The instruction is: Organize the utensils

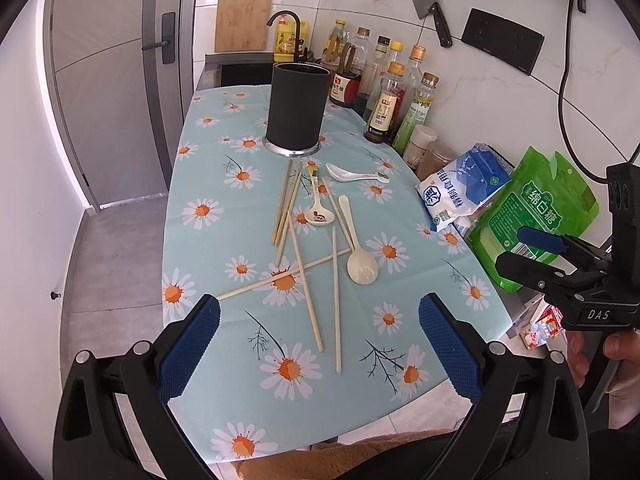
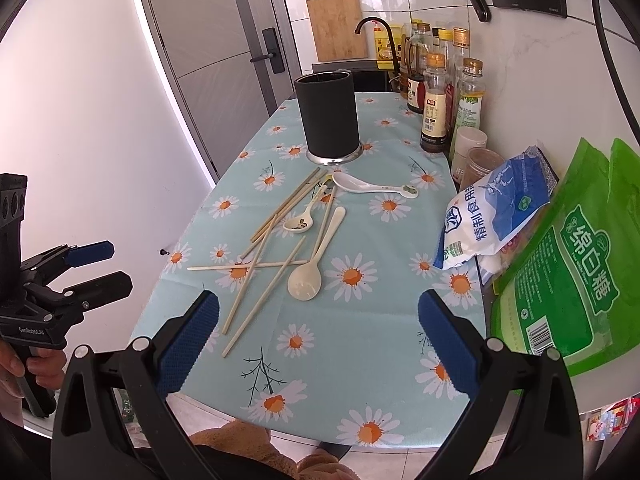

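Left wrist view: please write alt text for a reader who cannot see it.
Chopsticks and three spoons lie scattered on a daisy tablecloth before an upright black holder. The open left gripper hovers nearest; the right gripper is at the right.

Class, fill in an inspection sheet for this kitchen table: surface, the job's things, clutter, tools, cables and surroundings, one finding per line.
Surface: table under a blue daisy cloth.
Job's things: black holder upright at the far end; chopsticks scattered and crossing; three spoons lying flat, a cream spoon, a picture spoon and a white spoon.
Clutter: bottles, jars, salt bag and green sugar bag along the right side.
Tools: left tool and right tool both open, holding nothing.
Cables: black cable hanging down the wall.
Surroundings: cutting board, cleaver, tap, door.
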